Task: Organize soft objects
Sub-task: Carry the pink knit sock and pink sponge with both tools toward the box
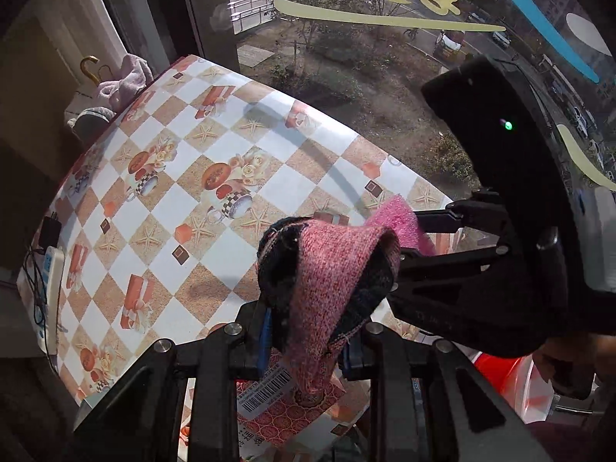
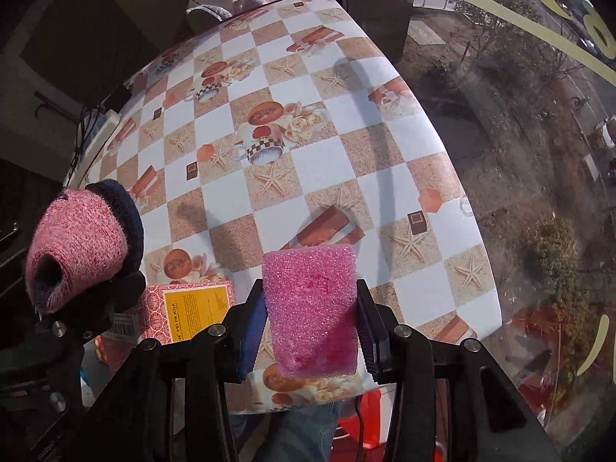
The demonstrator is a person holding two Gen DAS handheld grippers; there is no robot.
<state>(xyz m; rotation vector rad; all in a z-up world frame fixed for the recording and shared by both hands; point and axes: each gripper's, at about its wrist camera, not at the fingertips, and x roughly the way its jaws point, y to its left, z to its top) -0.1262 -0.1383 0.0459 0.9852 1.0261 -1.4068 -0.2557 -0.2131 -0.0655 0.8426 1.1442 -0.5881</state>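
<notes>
My left gripper (image 1: 312, 331) is shut on a pink and dark blue knitted sock (image 1: 327, 281) and holds it above the table's near edge; the sock also shows at the left of the right wrist view (image 2: 77, 246). My right gripper (image 2: 312, 327) is shut on a pink sponge (image 2: 312, 308), held above the near edge of the table. In the left wrist view the right gripper (image 1: 435, 238) comes in from the right, with the sponge (image 1: 400, 219) just behind the sock.
The table (image 1: 215, 177) has a checkered cloth with starfish and cup prints. A red and yellow box (image 2: 184, 308) lies at its near edge. A power strip (image 1: 50, 269) hangs at the left edge. Pale cloths (image 1: 123, 81) lie beyond the far corner. A window runs along the right.
</notes>
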